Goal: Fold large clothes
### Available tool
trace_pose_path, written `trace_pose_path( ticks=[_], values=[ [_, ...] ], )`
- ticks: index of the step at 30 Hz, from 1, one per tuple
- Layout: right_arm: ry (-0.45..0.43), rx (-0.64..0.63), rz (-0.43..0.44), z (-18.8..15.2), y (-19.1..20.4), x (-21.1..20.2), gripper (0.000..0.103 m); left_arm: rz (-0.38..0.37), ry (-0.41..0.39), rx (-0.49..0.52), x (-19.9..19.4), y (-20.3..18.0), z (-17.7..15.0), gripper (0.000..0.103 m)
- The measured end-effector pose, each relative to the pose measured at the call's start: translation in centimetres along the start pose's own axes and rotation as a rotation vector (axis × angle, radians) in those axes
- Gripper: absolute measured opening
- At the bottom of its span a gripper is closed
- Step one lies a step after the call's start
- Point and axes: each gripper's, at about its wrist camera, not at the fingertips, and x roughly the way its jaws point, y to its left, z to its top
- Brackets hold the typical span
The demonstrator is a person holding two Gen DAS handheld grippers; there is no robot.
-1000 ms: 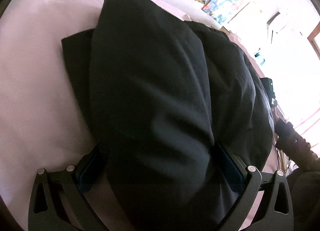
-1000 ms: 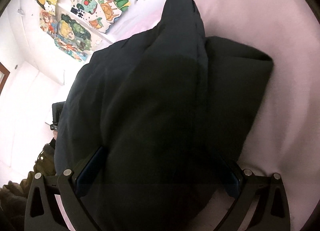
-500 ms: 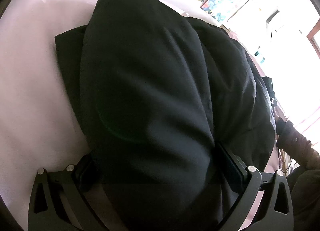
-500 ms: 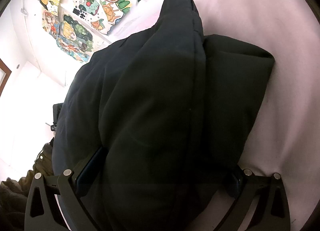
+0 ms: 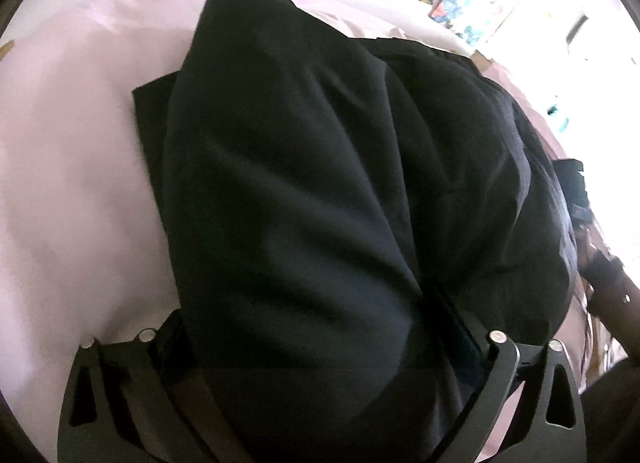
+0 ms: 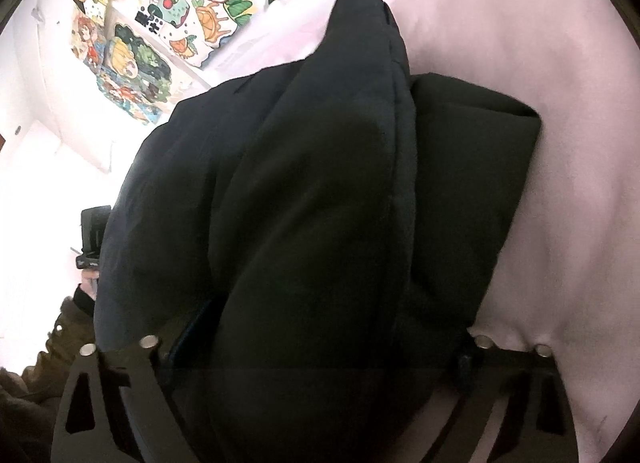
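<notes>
A large black garment (image 5: pixel 300 163) lies folded in a thick bundle on a pink sheet (image 5: pixel 72 183). My left gripper (image 5: pixel 312 319) straddles the bundle's near end. Its jaws are closing, with black cloth filling the gap and bulging over both fingers. In the right wrist view the same garment (image 6: pixel 320 183) shows a long seam running away from me. My right gripper (image 6: pixel 328 335) straddles that end too. Its jaws are also closing, with cloth between them, and its right finger is largely covered.
The pink sheet (image 6: pixel 560 103) spreads out beyond the garment on the outer side of each view. Colourful pictures (image 6: pixel 160 43) hang on the white wall behind. The other hand-held device (image 5: pixel 572 183) and a dark sleeve (image 5: pixel 608 275) show past the garment's edge.
The left view has shifted, so the garment's far tip sits lower and further right in frame. Both pairs of fingers have drawn slightly inward into the cloth.
</notes>
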Motion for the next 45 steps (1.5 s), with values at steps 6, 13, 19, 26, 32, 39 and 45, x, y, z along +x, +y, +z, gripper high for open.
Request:
trace_pose_path(
  ticks=[6,13,19,26,32,39,45],
  values=[
    [-0.021,-0.028,-0.028,-0.3,1.2,-0.7,0.065,0.068,-0.033,-0.020,-0.8,-1.4,-0.7,0.074],
    [-0.049,-0.068,-0.080,-0.7,2.8,-1.3,0.048,0.133,-0.082,-0.002,-2.0,-3.3,-1.9,0.051],
    [-0.078,-0.125,-0.122,-0.8,4.8,-2.2,0.035,0.175,-0.117,0.008,-3.1,-5.0,-2.6,0.033],
    [-0.141,-0.161,-0.118,-1.0,8.5,-5.2,0.029,0.162,-0.155,-0.009,-6.5,-7.4,-3.5,0.022],
    [-0.139,-0.191,-0.101,-3.0,12.1,-7.5,0.028,0.152,-0.154,0.009,-10.3,-9.9,-6.4,0.021],
    [-0.122,-0.214,-0.075,-5.7,15.7,-9.3,0.027,0.180,-0.143,0.042,-12.6,-13.3,-8.0,0.021],
    [-0.105,-0.191,-0.041,-7.7,16.4,-10.7,0.027,0.174,-0.107,0.027,-13.9,-13.8,-10.4,0.021]
  ],
)
